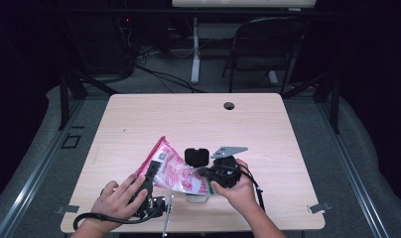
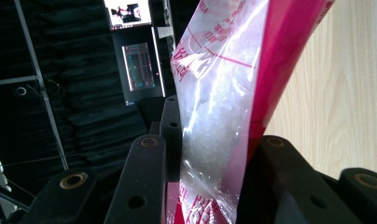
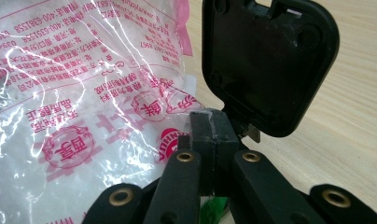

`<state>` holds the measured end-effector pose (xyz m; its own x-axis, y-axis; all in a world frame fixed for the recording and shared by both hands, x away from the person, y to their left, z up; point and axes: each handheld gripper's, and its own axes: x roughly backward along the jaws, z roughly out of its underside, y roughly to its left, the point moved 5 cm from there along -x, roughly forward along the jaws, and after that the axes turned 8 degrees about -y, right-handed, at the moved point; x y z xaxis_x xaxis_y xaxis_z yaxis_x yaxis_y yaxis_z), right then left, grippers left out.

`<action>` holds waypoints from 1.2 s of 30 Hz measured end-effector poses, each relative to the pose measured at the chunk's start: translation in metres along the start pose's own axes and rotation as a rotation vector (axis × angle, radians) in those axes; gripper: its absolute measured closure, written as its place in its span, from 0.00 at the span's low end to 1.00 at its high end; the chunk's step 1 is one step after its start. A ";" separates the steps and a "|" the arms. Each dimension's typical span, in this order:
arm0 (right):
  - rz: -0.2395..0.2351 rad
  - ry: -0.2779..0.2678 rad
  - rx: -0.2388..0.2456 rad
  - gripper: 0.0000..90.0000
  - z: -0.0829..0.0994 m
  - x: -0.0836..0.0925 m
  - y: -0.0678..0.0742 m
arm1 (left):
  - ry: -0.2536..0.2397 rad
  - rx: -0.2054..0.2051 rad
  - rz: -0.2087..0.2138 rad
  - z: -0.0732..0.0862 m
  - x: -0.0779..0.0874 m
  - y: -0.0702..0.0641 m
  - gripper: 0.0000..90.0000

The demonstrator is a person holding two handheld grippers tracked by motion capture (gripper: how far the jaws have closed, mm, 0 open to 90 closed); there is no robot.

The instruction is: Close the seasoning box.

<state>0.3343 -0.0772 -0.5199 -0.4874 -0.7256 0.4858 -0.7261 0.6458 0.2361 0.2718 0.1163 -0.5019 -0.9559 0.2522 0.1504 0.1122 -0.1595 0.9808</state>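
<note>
A pink-and-clear plastic bag [image 1: 171,168] printed with red characters and filled with white crystals is held up off the counter [image 1: 198,124], near its front edge, between the two grippers. The left gripper [image 1: 150,174] is clamped on the bag's near left side: in the left gripper view the clear film and its white contents [image 2: 214,121] sit squeezed between the two black jaws, with the pink edge of the bag running up past the right jaw. The right gripper [image 1: 204,173] meets the bag at its right end; in the right gripper view its jaws are pressed together, their tips at the bag's lower right corner [image 3: 177,135], though I cannot tell whether any film is caught between them. Just beyond the bag's right end, a black square lid-like piece [image 1: 196,156] stands tilted up; in the right gripper view it [image 3: 268,65] rises directly behind the closed jaw tips.
</note>
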 end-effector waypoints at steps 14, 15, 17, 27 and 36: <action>0.003 0.000 -0.001 1.00 0.000 0.000 0.000 | 0.000 0.022 0.003 -0.001 0.000 0.002 0.81; 0.004 -0.006 -0.005 1.00 0.000 -0.001 0.000 | -0.001 0.019 0.002 -0.002 0.000 0.002 0.81; 0.004 -0.004 -0.006 1.00 0.000 -0.001 0.000 | -0.014 -0.023 -0.014 -0.003 -0.001 0.006 0.81; 0.007 0.006 0.000 1.00 0.001 0.000 -0.001 | -0.008 -0.003 -0.007 -0.004 -0.001 0.005 0.82; 0.007 0.006 -0.006 1.00 0.002 -0.001 -0.002 | -0.013 0.005 -0.006 -0.005 -0.001 0.005 0.82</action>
<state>0.3353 -0.0776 -0.5225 -0.4894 -0.7198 0.4923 -0.7197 0.6522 0.2381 0.2723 0.1109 -0.4976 -0.9530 0.2652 0.1464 0.1082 -0.1535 0.9822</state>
